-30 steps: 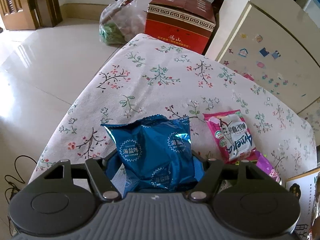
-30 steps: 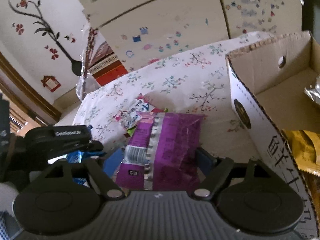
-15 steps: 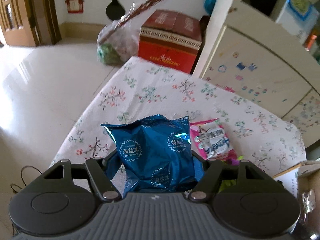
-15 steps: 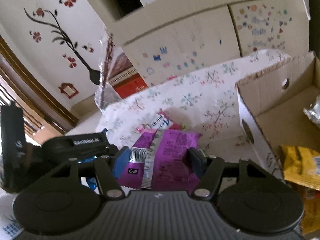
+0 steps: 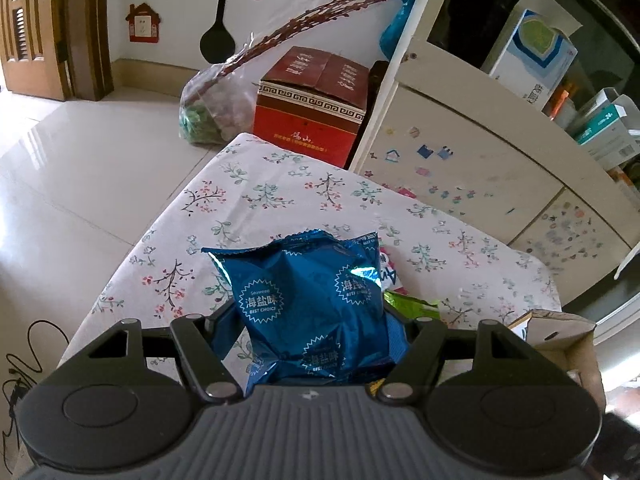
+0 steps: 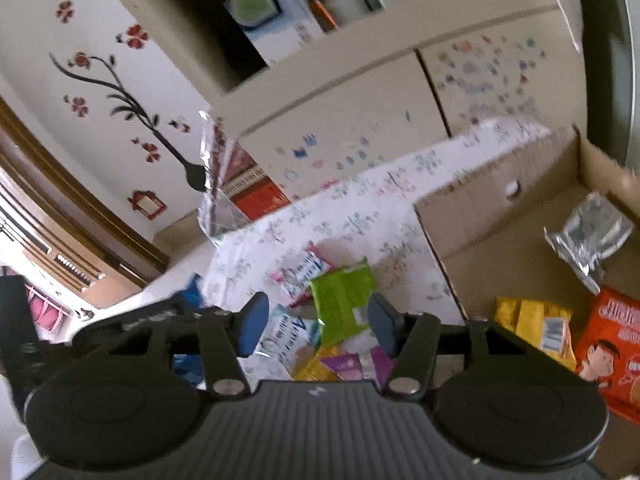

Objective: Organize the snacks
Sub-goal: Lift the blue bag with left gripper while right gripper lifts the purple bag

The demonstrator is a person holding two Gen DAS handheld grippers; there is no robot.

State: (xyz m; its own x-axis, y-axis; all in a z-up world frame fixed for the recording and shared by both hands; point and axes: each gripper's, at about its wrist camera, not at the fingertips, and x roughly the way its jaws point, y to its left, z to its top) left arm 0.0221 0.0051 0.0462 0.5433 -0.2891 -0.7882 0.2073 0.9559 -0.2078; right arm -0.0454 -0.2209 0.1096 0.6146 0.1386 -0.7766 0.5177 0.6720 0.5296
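Note:
My left gripper [image 5: 316, 332] is shut on a blue foil snack bag [image 5: 312, 312] and holds it above the floral-cloth table [image 5: 280, 184]. A green packet [image 5: 412, 306] and a white-pink packet peek out behind the bag. My right gripper [image 6: 314, 322] is open and empty, held above the table. Below it lie a green packet [image 6: 340, 300], a white-pink packet [image 6: 302, 274], a purple packet [image 6: 352, 364] and other wrappers. The cardboard box [image 6: 500, 200] at the right holds a silver bag [image 6: 592, 240], a yellow bag [image 6: 532, 328] and an orange pack [image 6: 612, 352].
A red carton [image 5: 312, 108] and a plastic bag with twigs [image 5: 212, 108] stand on the floor past the table's far end. A white cabinet [image 5: 480, 160] with stickers runs along the right side. The box corner [image 5: 556, 328] shows at the left wrist view's right edge.
My right gripper has opened and let go of the purple packet, which now lies below it. Both grippers have risen; the left still holds the blue bag.

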